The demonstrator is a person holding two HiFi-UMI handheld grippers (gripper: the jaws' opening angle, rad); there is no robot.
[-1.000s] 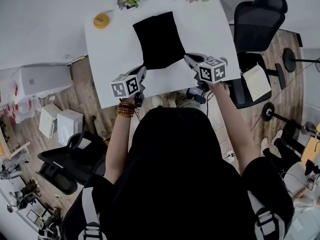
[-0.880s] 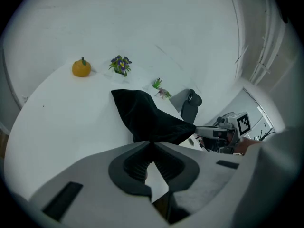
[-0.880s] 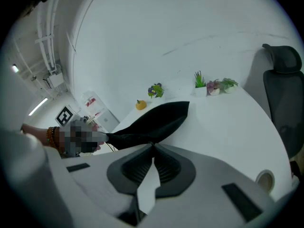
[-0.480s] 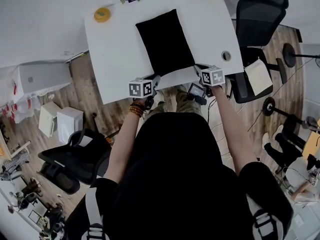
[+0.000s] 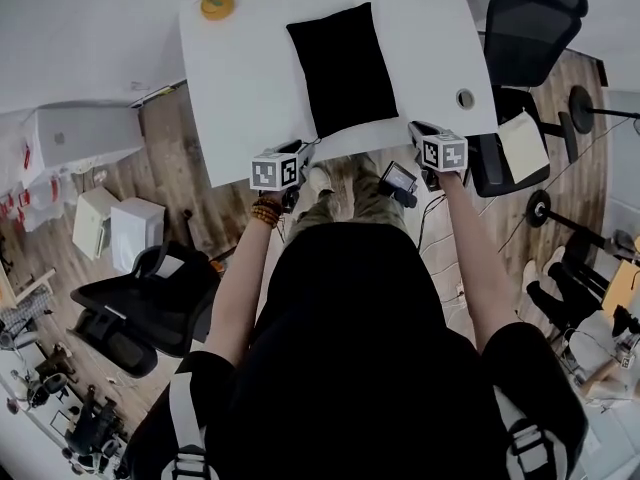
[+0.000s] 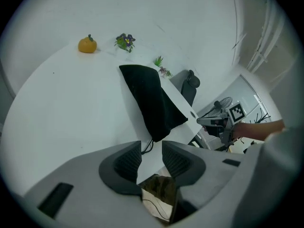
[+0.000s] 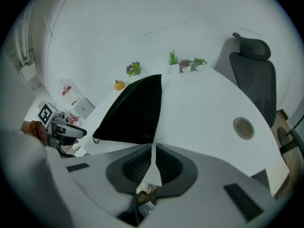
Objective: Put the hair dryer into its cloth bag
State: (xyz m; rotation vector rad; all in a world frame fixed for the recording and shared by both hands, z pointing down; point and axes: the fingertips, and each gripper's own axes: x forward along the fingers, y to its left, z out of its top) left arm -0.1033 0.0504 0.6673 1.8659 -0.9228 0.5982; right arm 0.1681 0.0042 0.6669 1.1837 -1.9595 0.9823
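Nearest the person, the left gripper (image 6: 152, 149) had just been opening. Its jaws stood well apart with nothing between the pads, only the table edge and the floor showing through the gap. The right gripper (image 7: 153, 156) had its jaws drawn together to a sliver and was also empty.

A second before, both grippers had reached over the near end of the black cloth bag (image 5: 343, 66) at its two corners. Now both sat back at the near edge of the white table (image 5: 235, 98), clear of the fabric. A thin drawstring cord (image 6: 148, 145) trailed from the bag's near corner to just beyond the left jaw tips, unpinched.

The bag lay flat on the tabletop by itself, a smooth, slightly plump rectangle running away from the person. No hair dryer showed in any view, on the table or in either gripper. It was probably already inside the bag, though the opaque cloth hid any proof. If so, letting go marked the end of the job rather than a pause in it.

Beyond the bag, a small orange pumpkin ornament (image 6: 87, 44) and some little potted plants (image 6: 125, 41) lined the far edge of the table.
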